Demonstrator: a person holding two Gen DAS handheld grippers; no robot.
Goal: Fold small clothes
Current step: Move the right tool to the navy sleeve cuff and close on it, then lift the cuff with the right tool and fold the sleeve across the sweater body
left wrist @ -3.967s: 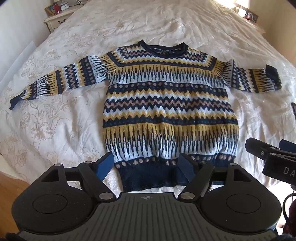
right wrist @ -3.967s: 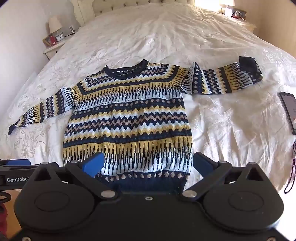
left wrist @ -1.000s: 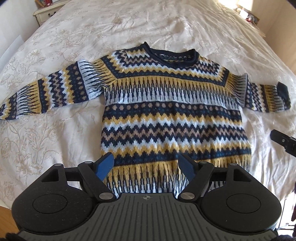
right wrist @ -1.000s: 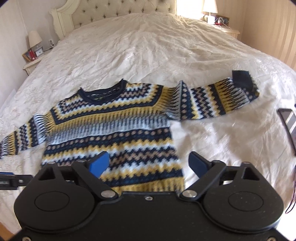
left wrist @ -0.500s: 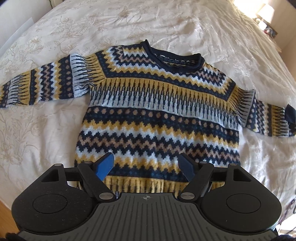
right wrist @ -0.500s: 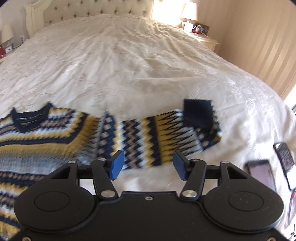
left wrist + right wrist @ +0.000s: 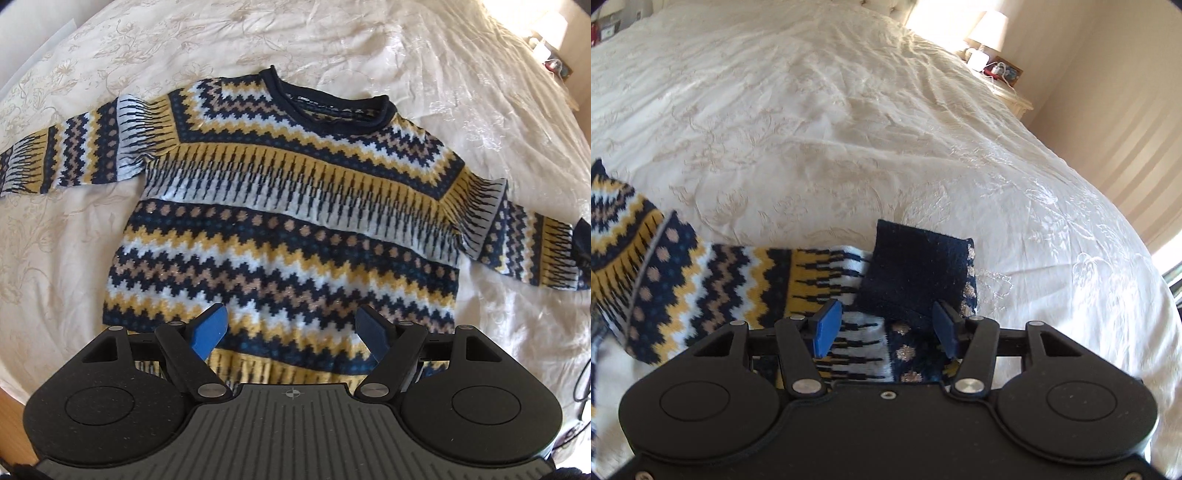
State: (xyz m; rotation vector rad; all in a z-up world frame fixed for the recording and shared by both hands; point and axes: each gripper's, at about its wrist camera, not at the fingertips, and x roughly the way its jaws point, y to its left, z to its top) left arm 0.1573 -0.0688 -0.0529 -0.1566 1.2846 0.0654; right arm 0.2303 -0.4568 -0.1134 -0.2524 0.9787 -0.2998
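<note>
A knitted sweater (image 7: pixel 288 206) in navy, yellow, white and tan zigzags lies flat, front up, on the cream bedspread (image 7: pixel 424 66), sleeves spread out. My left gripper (image 7: pixel 291 328) is open and empty, hovering over the sweater's lower body. My right gripper (image 7: pixel 886 328) is open and empty, low over the end of the right sleeve (image 7: pixel 768 288). Its blue fingertips stand either side of the navy cuff (image 7: pixel 916 269), which is folded back onto the sleeve.
The bedspread (image 7: pixel 849 110) stretches far beyond the sleeve. A bedside table with a lamp (image 7: pixel 986 33) stands at the far right by the striped wall. A dark cable (image 7: pixel 581 384) lies at the bed's right edge.
The right gripper has swung right and dropped from the sweater's body to the right sleeve cuff, its fingers narrowing somewhat. The left gripper has moved forward over the sweater's body.
</note>
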